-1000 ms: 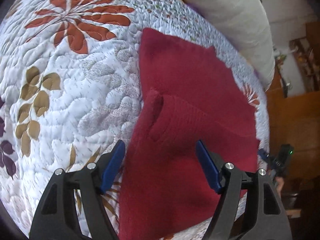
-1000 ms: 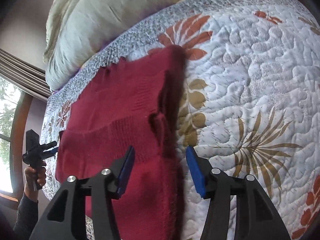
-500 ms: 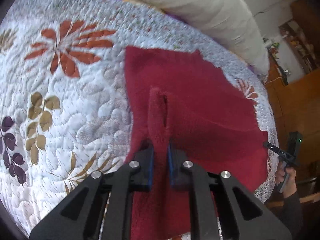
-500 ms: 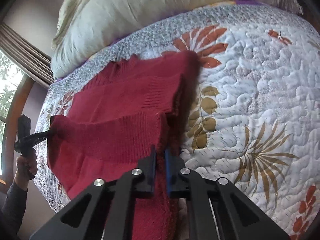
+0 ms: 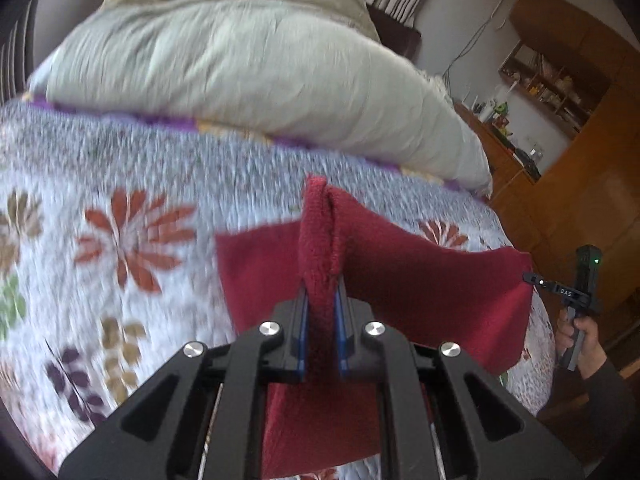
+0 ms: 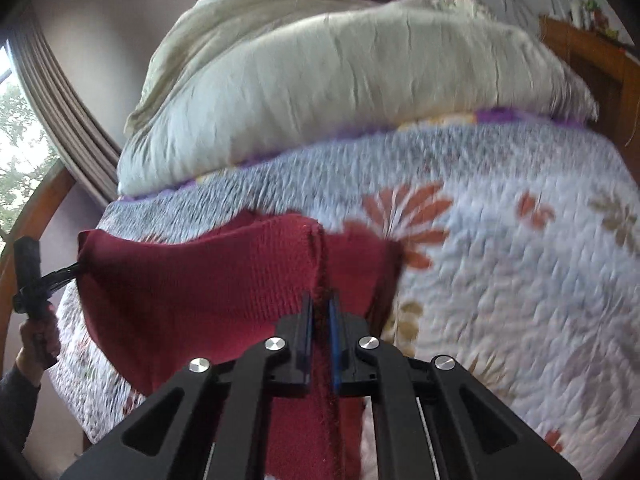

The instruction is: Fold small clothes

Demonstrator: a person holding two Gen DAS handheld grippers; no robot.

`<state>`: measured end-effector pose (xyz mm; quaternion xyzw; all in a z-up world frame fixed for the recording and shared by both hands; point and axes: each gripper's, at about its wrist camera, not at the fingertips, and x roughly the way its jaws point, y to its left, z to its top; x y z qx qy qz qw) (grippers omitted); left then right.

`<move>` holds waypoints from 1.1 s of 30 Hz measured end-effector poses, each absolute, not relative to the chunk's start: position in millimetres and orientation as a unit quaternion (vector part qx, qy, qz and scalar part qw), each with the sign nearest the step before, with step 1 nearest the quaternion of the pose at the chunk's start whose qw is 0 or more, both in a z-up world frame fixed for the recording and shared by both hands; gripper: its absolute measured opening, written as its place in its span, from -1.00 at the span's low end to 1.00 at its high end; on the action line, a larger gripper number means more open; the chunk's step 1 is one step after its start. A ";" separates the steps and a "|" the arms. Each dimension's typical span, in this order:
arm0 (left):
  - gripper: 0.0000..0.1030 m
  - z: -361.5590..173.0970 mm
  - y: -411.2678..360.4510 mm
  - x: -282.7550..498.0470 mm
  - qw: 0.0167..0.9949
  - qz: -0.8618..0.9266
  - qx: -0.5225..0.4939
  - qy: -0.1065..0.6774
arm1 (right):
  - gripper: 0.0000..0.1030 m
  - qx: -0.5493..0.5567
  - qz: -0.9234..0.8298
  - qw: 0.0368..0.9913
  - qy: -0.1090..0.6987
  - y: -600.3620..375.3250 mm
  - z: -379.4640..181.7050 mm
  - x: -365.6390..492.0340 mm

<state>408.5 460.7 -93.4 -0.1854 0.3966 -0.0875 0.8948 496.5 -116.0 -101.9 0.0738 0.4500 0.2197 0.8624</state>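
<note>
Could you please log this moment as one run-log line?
left gripper: shut on red knit garment | right gripper: shut on garment | garment lifted over quilt

Floral quilted bed (image 5: 120,184); cream duvet (image 5: 248,72) heaped at its head; red garment (image 5: 420,280) partly on it

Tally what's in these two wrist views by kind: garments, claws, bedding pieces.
Red knit garment: 1
Claws: 2, the left claw and the right claw, each shut on the garment
Bedding: 2, the floral quilt and the cream duvet
Total: 5

Red knit garment (image 5: 420,280), lifted, taut
</note>
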 end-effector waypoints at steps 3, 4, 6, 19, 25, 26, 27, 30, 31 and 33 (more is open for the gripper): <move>-0.83 -87.6 462.3 441.5 0.900 -0.075 -0.171 0.395 | -0.88 0.073 0.200 0.872 0.440 -111.4 -95.6 521.6; -0.83 -87.7 461.7 450.0 0.900 -0.071 -0.167 0.396 | -0.88 0.075 0.191 0.875 0.438 -109.2 -95.4 534.5; -0.82 -90.3 462.5 470.2 0.899 -0.062 -0.164 0.400 | -0.88 0.078 0.181 0.878 0.436 -107.3 -97.0 549.6; -0.83 -227.9 485.0 583.3 0.801 0.039 -0.212 0.559 | -0.88 0.036 0.099 0.830 0.547 -65.5 -209.7 649.6; -0.85 -194.6 488.7 584.6 0.820 0.017 -0.222 0.527 | -0.88 0.041 0.110 0.845 0.521 -69.5 -196.9 648.5; -0.85 -185.4 489.7 585.2 0.827 0.012 -0.221 0.517 | -0.88 0.044 0.113 0.849 0.515 -70.4 -191.2 649.0; -0.85 -179.8 490.1 584.9 0.831 0.010 -0.221 0.510 | -0.88 0.045 0.114 0.851 0.510 -70.4 -185.8 650.6; -0.85 -165.1 494.2 592.7 0.839 0.009 -0.219 0.498 | -0.88 0.041 0.114 0.856 0.503 -67.5 -176.3 659.0; -0.85 -164.4 495.6 597.2 0.839 0.012 -0.220 0.498 | -0.88 0.038 0.109 0.856 0.503 -65.9 -176.0 662.5; -0.85 -170.5 497.0 606.4 0.835 0.013 -0.221 0.503 | -0.88 0.034 0.106 0.856 0.504 -63.0 -178.7 666.6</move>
